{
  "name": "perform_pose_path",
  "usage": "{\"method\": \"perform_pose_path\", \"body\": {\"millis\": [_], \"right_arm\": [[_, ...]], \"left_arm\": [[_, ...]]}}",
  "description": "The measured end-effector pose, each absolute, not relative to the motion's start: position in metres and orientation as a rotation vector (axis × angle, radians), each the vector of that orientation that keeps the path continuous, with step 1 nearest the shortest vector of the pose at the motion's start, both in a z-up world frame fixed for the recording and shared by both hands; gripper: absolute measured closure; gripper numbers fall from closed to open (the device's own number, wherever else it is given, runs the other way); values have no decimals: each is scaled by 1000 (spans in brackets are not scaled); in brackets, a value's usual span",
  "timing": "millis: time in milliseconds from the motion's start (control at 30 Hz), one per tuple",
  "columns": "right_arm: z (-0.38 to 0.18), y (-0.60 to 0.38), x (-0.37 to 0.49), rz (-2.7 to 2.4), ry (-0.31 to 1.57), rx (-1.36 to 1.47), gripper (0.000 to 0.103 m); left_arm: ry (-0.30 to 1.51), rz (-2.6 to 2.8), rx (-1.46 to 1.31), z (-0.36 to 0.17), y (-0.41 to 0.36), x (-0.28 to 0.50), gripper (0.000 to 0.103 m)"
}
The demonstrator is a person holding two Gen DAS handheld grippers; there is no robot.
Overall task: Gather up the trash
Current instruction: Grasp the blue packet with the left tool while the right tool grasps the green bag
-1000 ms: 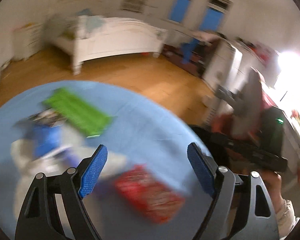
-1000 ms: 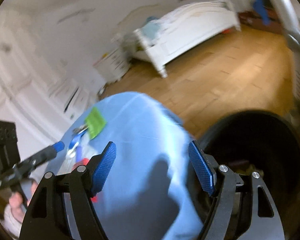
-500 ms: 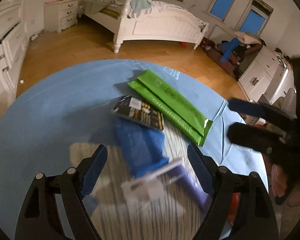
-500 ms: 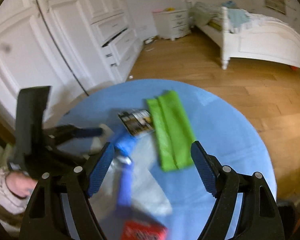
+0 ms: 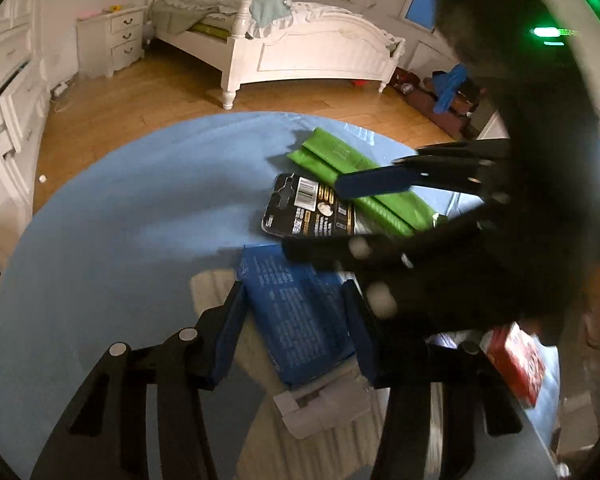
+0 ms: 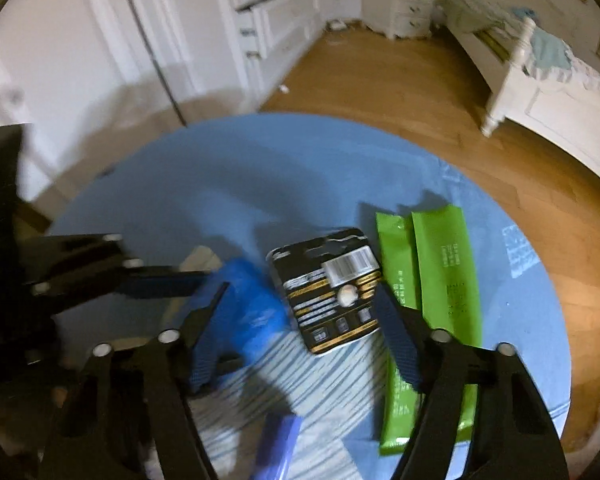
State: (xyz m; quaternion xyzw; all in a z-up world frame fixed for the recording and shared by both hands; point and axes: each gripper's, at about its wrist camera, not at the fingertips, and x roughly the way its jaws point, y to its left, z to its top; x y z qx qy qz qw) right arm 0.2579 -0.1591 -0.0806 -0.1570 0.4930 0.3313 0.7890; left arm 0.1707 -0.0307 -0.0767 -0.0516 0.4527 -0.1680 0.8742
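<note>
Round blue tabletop (image 5: 120, 220), mid-surface: my left gripper (image 5: 296, 320) jaws closing around light, crinkly blue packet (image 5: 296, 312); right gripper (image 6: 300, 320) jaws closing around stiff black card (image 6: 332, 288).

A: What is between the right gripper (image 6: 300, 328) jaws?
B: A black card pack (image 6: 332, 292) on the blue surface (image 6: 220, 184). The jaws are closing, not touching it.
A: And beside it?
B: Green packets (image 6: 440, 280).

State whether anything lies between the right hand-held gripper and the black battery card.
Nothing visible does: the right hand-held gripper, closing, already straddles the black cardboard battery card, its pads apart from it.
</note>
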Motion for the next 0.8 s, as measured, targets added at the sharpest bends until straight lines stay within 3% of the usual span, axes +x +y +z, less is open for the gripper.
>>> {"method": "perform_pose_path", "body": {"millis": [100, 267, 333, 400, 600, 633, 800], "right_arm": [[-85, -164, 265, 655, 1059, -318, 67], [-85, -173, 263, 678, 1055, -298, 71], [-85, -171, 258, 714, 1063, -308, 66], [-83, -166, 256, 722, 1040, -337, 32], [-96, -155, 269, 730, 1020, -490, 22], [-98, -158, 277, 744, 1060, -445, 24], [-84, -162, 267, 768, 1048, -423, 64]], "left_arm": [[945, -351, -133, -77, -19, 165, 57], [913, -331, -243, -74, 8, 160, 57], [880, -315, -281, -68, 18, 153, 57], [857, -308, -306, -63, 25, 146, 57], [839, -289, -316, -61, 36, 134, 57], [840, -287, -317, -61, 37, 132, 57], [839, -285, -324, -62, 43, 129, 57]]}}
